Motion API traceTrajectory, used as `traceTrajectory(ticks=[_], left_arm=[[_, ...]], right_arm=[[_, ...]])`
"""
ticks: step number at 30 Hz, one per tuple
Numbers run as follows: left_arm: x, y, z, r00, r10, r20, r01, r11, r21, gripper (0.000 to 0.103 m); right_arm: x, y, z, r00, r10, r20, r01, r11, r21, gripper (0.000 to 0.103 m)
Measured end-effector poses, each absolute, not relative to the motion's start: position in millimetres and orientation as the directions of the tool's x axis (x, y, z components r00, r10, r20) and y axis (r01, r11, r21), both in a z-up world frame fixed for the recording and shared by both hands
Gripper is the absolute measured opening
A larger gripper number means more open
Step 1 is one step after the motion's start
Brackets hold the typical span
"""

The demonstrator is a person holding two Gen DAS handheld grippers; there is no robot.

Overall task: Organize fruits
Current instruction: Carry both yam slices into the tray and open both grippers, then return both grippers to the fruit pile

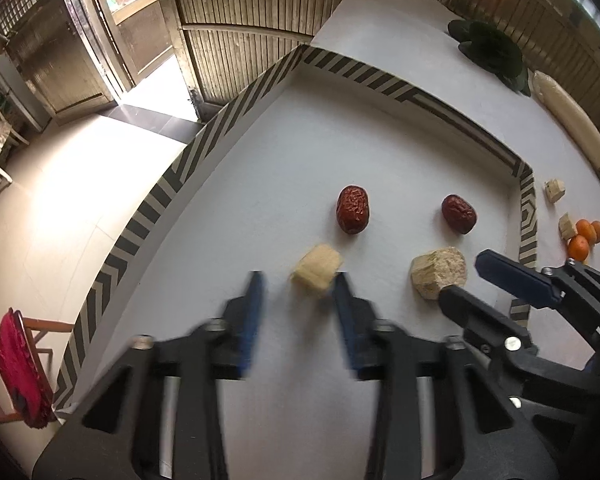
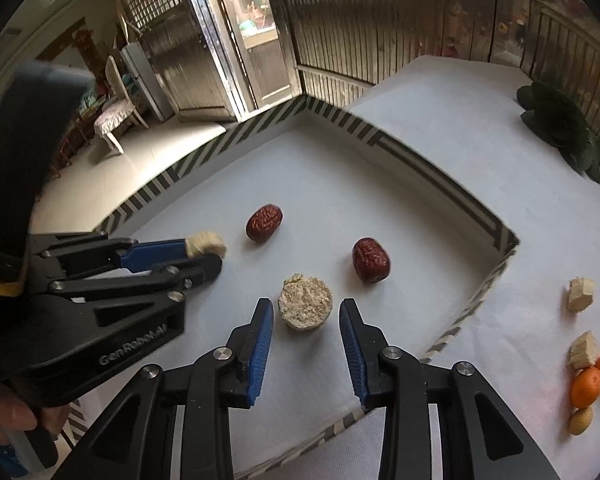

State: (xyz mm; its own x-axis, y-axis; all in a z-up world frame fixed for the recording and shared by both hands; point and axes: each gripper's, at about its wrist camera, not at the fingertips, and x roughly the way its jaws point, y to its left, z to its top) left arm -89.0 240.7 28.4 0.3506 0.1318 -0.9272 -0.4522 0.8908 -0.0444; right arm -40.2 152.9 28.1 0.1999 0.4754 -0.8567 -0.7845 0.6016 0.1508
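Note:
Inside a taped square on the white table lie two red dates [image 1: 353, 209] [image 1: 459, 213] and two pale cut fruit chunks. My left gripper [image 1: 299, 284] is open, its blue fingers on either side of the smaller chunk [image 1: 317, 270], apart from it. My right gripper [image 2: 306, 314] is open around the round chunk [image 2: 305, 301], not touching. In the right wrist view the dates [image 2: 264, 222] [image 2: 371, 260] lie beyond, and the left gripper [image 2: 210, 252] sits at the small chunk [image 2: 206, 243]. The right gripper also shows in the left wrist view [image 1: 466, 276] beside the round chunk [image 1: 439, 273].
The striped tape border [image 1: 527, 216] frames the square. Outside it on the right lie two pale chunks [image 2: 581, 300] [image 2: 583, 350], small oranges [image 2: 587, 386], a yellowish small fruit [image 2: 580, 421], dark leafy greens [image 1: 490, 50] and a long white root [image 1: 572, 128]. The table's left edge drops to the floor.

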Motion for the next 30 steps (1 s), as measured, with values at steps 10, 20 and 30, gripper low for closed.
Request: traceTrajectory(ticks=[10, 20, 30], left_arm=[[-89, 223, 50, 0.405, 0.136, -0.904, -0.437, 0.898, -0.061, 0.058], [-78, 188, 66, 0.445, 0.114, -0.888, -0.363, 0.930, -0.062, 0.058], [-54, 136, 69, 0.452, 0.050, -0.890, -0.251, 0.965, -0.073, 0.058]], right_arm=[[-41, 123, 49, 0.266, 0.497, -0.826, -0.745, 0.649, 0.151, 0.035], [-34, 77, 61, 0.331, 0.484, -0.810, -0.684, 0.714, 0.147, 0.035], [-26, 10, 60, 0.389, 0.418, -0.821, -0.578, 0.804, 0.136, 0.036]])
